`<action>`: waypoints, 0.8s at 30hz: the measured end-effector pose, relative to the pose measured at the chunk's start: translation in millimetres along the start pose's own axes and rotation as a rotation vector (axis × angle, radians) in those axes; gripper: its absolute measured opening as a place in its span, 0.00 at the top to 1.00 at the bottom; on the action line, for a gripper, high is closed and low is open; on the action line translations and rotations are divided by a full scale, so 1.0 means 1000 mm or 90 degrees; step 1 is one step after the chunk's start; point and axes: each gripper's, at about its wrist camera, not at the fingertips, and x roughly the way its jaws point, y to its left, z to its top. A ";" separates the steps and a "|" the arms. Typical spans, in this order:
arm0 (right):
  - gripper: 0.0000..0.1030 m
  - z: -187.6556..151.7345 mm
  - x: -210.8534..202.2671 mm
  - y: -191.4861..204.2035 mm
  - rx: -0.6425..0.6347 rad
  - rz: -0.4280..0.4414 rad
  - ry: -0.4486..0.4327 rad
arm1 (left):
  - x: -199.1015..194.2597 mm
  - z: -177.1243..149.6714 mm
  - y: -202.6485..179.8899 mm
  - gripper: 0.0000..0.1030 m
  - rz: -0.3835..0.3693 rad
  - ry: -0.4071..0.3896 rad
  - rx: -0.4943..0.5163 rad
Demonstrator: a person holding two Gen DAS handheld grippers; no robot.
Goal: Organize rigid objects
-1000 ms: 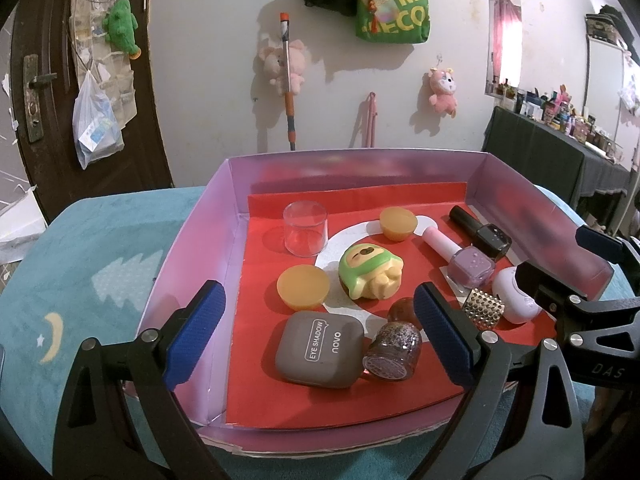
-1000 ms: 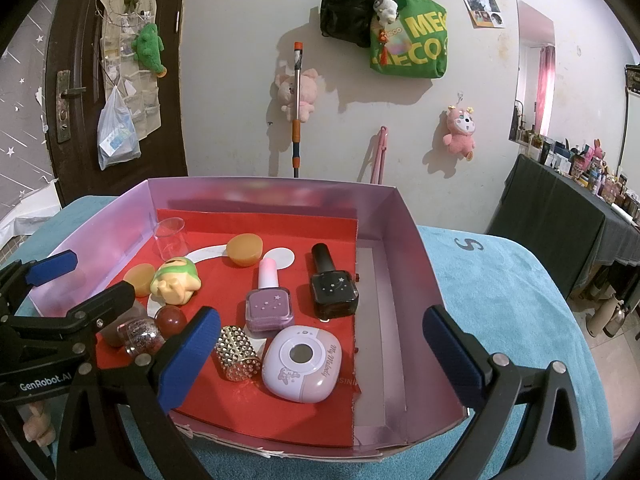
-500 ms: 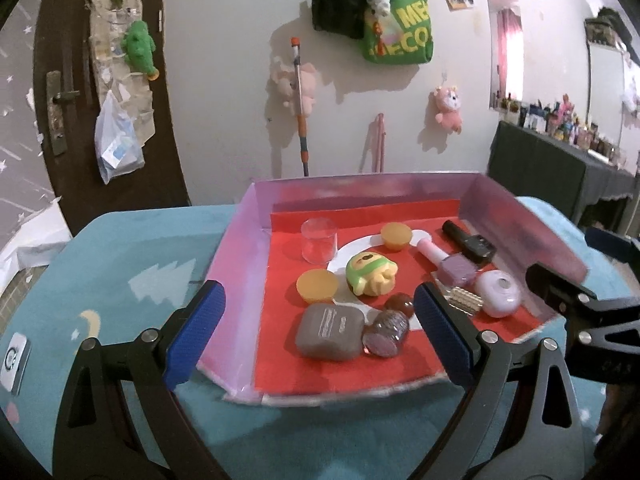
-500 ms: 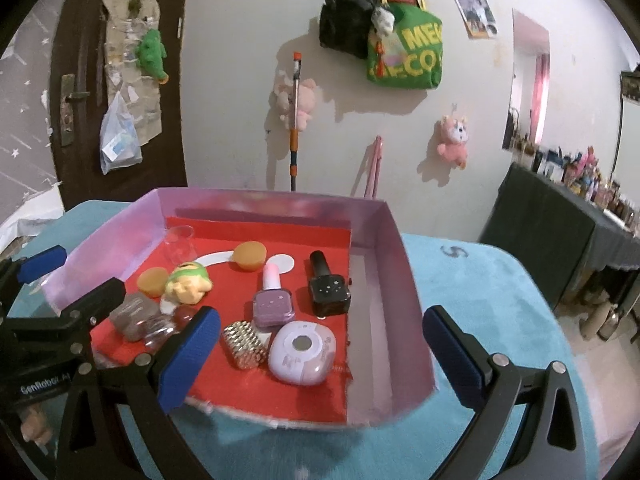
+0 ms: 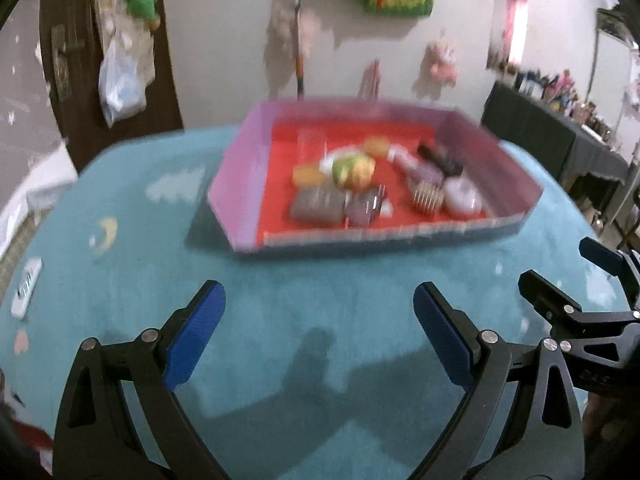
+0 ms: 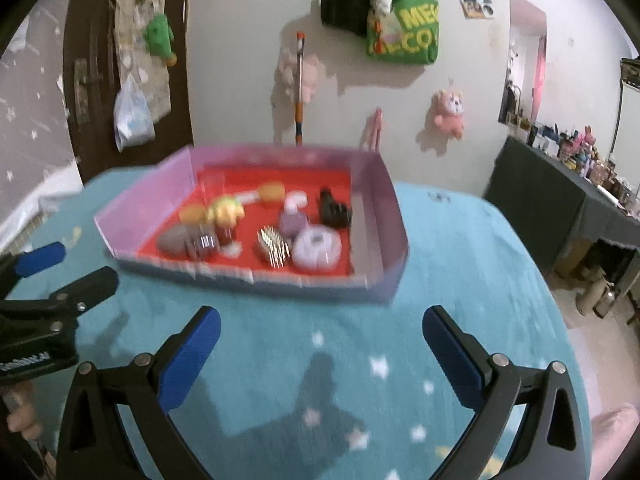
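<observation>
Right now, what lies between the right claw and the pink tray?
Only bare teal cloth with small white stars, seen in the right wrist view, separates the open right claw from the pink tray's near wall.

Tray contents motion-blurred — clear cup barely discernible.

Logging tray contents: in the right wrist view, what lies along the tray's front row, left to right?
Grey case → glitter jar → studded piece → lilac compact.
</observation>
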 end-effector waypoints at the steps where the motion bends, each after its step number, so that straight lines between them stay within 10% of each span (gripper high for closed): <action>1: 0.00 -0.004 0.004 0.000 0.003 0.002 0.014 | 0.004 -0.003 0.001 0.07 -0.003 0.013 -0.008; 13: 0.00 -0.028 0.046 -0.014 0.028 0.000 0.141 | 0.045 -0.028 -0.006 0.05 0.012 0.090 0.003; 24: 0.00 -0.029 0.045 -0.015 0.035 -0.008 0.148 | 0.046 -0.027 -0.003 0.00 0.014 0.093 -0.004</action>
